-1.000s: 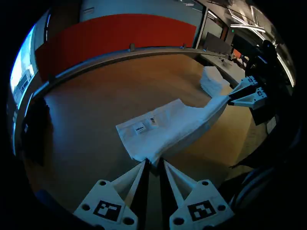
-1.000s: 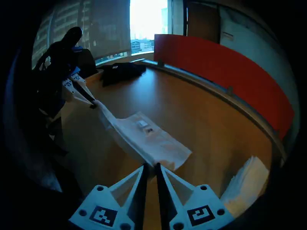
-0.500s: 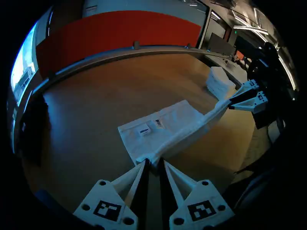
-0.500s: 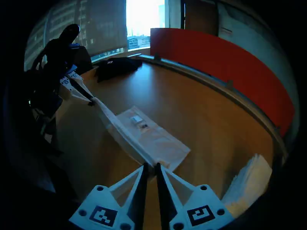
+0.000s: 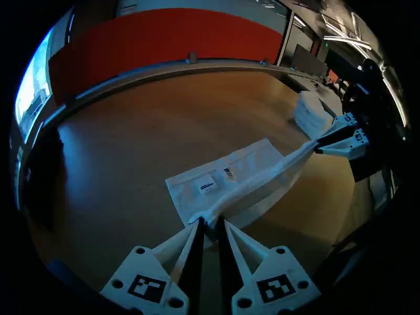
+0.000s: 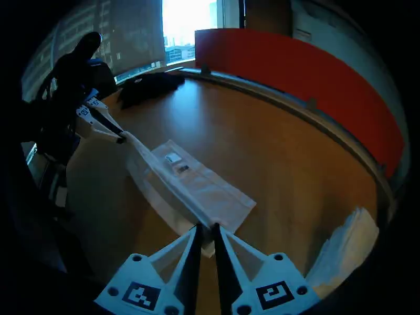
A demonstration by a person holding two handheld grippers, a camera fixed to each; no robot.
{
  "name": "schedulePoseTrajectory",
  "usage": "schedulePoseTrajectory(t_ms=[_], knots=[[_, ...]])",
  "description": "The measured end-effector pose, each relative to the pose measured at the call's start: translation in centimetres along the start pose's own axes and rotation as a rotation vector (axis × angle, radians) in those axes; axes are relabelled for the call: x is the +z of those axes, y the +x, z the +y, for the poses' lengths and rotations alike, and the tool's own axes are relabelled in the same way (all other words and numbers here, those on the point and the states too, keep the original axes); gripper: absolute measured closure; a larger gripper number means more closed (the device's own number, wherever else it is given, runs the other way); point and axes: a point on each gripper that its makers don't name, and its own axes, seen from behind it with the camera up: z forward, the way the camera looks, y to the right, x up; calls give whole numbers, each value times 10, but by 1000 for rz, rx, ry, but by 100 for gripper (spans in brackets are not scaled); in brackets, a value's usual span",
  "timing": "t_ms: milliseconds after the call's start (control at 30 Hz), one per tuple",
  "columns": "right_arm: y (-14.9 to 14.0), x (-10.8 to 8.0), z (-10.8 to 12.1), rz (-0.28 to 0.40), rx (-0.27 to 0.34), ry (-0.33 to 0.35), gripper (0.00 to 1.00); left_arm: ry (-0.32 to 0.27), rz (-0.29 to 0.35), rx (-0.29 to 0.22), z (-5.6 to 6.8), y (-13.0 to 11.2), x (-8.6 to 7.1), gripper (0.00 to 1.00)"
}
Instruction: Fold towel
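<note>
Currently lifting one long edge of the towel for a fold.
Clamping one corner of that edge between the closed fingers of the left gripper point(image 5: 211, 224), and the opposite corner between the closed fingers of the right gripper point(image 6: 207, 229); holding the edge of the towel point(image 5: 236, 176) raised and stretched between the two, leaving the rest flat on the wooden table point(image 5: 131, 136) with the label patches point(image 5: 207, 185) facing up. Judging the best handling to be: keeping the raised edge taut, moving both grippers at equal height and pace toward the far edge, aligning corner with corner, lowering squarely before letting go. Steering clear of the stack of folded towels point(image 5: 312, 107), well apart near the table's end.
</note>
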Motion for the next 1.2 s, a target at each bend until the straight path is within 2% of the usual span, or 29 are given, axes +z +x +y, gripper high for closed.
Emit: schedulePoseTrajectory(t_ms=[467,667,800,1033,1200], knots=[[-12,27,21,-50,-8,1,84,17,-32,-2,-12,-8,32,83],[-20,41,24,-68,20,6,83,33,-46,-21,-20,-16,50,83],[-24,49,26,-74,34,-2,83,46,-55,-17,-24,-20,61,82],[-29,60,32,-88,30,-27,81,72,-59,3,-33,-19,72,70],[-29,64,40,-85,29,-58,74,87,-59,8,-40,-16,76,65]])
